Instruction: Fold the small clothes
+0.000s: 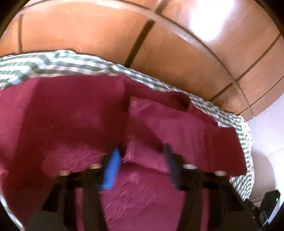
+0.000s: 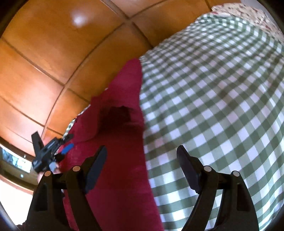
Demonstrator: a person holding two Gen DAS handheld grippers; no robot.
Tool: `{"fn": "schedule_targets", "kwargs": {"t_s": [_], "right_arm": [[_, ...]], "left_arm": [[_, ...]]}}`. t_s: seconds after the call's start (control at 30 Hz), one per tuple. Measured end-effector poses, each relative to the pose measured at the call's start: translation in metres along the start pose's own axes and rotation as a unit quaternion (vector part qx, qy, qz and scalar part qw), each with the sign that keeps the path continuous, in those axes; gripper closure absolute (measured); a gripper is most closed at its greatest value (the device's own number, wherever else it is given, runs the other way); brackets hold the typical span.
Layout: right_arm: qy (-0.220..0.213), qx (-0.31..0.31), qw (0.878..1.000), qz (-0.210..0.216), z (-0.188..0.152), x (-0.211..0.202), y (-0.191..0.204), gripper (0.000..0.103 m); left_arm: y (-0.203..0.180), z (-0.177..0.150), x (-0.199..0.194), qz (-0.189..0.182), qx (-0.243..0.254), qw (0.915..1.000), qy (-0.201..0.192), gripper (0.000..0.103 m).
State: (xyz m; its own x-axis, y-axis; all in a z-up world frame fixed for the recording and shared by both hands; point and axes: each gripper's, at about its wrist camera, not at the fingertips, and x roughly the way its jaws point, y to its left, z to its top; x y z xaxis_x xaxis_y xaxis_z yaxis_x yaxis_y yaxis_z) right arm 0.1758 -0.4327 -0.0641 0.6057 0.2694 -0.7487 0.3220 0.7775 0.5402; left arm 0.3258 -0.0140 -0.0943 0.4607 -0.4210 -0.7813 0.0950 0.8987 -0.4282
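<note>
A dark red garment (image 1: 71, 115) lies spread on a green and white checked sheet (image 1: 53, 65), with one part folded over near the middle. My left gripper (image 1: 142, 151) is open just above the cloth, one blue pad (image 1: 111, 170) on the left, holding nothing. In the right wrist view the garment (image 2: 120, 160) runs as a strip along the left, with the checked sheet (image 2: 213, 97) to its right. My right gripper (image 2: 142, 151) is open over the garment's right edge, empty. The left gripper also shows in the right wrist view (image 2: 66, 148), at the garment's far side.
A glossy wooden wardrobe (image 1: 159, 44) stands behind the bed, also in the right wrist view (image 2: 53, 62). A floral cloth (image 2: 257, 16) lies at the far right corner. A white wall (image 1: 266, 142) and a dark object (image 1: 269, 200) are at the right.
</note>
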Motion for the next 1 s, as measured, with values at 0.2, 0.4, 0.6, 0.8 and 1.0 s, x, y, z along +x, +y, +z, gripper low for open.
{"fn": "schedule_targets", "kwargs": {"t_s": [0.2, 0.4, 0.6, 0.8, 1.0], "right_arm": [[-0.004, 0.0, 1.0, 0.012, 0.005, 0.01, 0.009, 0.023], [-0.017, -0.034, 0.999, 0.028, 0.013, 0.01, 0.033, 0.023], [-0.026, -0.101, 0.994, 0.025, 0.032, 0.031, 0.083, 0.026], [-0.002, -0.182, 0.982, -0.046, 0.04, 0.094, 0.122, 0.029], [-0.02, -0.262, 0.954, -0.147, 0.005, 0.133, 0.132, 0.022]], "left_arm": [[-0.019, 0.008, -0.043, -0.049, 0.019, 0.9971, -0.056, 0.09], [0.017, -0.011, -0.106, -0.022, 0.019, 0.9921, -0.122, 0.09], [0.047, -0.027, -0.084, 0.04, 0.016, 0.9951, -0.089, 0.09], [0.065, -0.034, -0.064, 0.089, 0.001, 0.9932, -0.076, 0.088], [0.077, -0.037, -0.059, 0.103, -0.003, 0.9909, -0.086, 0.071]]}}
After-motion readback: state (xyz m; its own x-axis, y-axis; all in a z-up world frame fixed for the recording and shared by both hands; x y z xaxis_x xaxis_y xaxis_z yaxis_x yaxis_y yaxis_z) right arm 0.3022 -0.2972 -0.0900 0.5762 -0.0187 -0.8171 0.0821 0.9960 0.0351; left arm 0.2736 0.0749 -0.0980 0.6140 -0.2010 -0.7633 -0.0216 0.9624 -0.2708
